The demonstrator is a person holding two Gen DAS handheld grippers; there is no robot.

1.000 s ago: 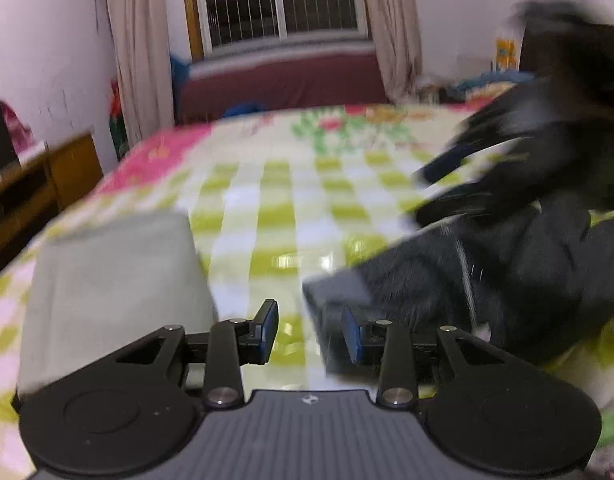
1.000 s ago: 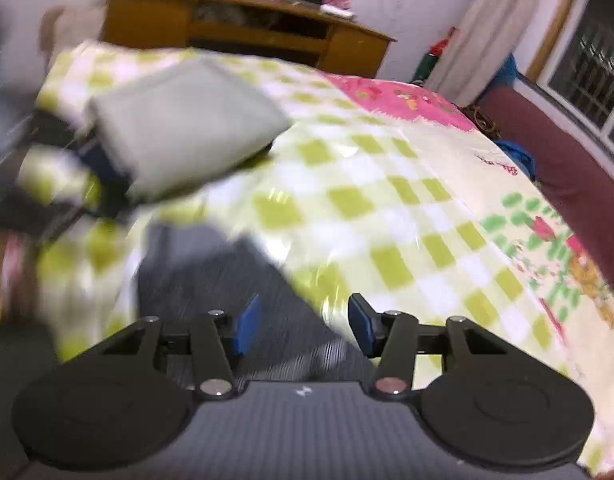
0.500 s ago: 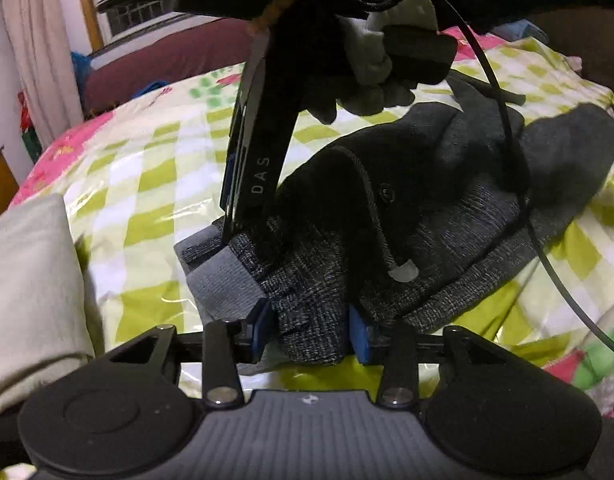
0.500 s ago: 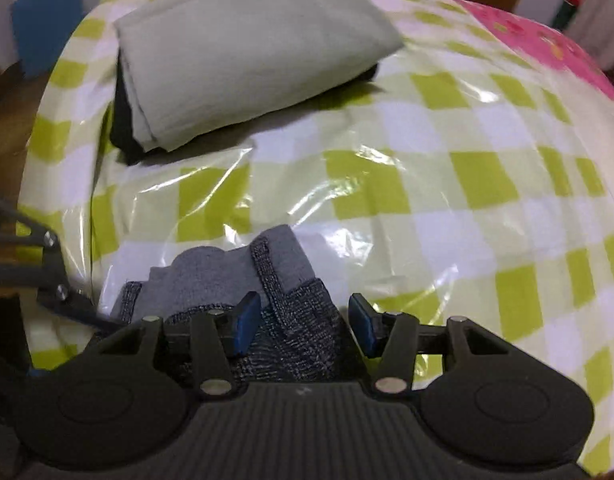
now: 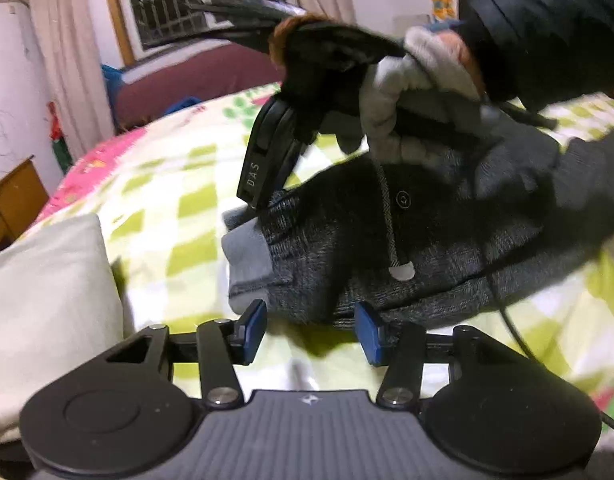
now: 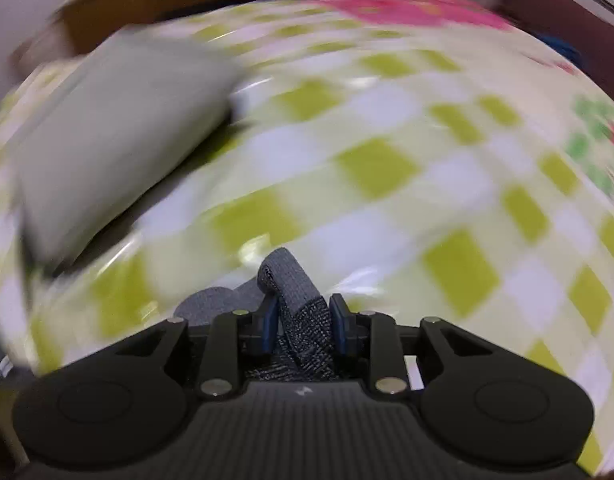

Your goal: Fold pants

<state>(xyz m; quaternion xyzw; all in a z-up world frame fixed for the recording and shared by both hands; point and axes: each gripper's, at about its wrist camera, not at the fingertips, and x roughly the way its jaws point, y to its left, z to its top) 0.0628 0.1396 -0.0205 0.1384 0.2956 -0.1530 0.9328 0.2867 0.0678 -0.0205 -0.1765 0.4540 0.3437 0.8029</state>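
Observation:
Dark grey knit pants (image 5: 387, 248) with a light grey cuff (image 5: 247, 252) lie bunched on the checked bed. My left gripper (image 5: 311, 332) is open and its jaws are still opening; the pants' near edge lies just ahead of the blue pads, untouched. In the left wrist view a gloved hand (image 5: 407, 92) holds my right gripper, whose fingers (image 5: 263, 168) reach down onto the cuff end. In the right wrist view my right gripper (image 6: 304, 322) has its jaws closing on the pants cuff (image 6: 291, 276), which sticks up pinched between the pads.
A folded pale cloth (image 5: 47, 312) (image 6: 115, 132) lies on the bed to the left of the pants. The bed sheet (image 6: 387, 168) is green-and-white check under shiny plastic. A cable (image 5: 503, 308) trails over the pants. A wooden desk (image 5: 11, 200) stands beyond the bed's left edge.
My left gripper let go of the pants edge, widened and drew back a little. My right gripper swung down onto the cuff and closed on it.

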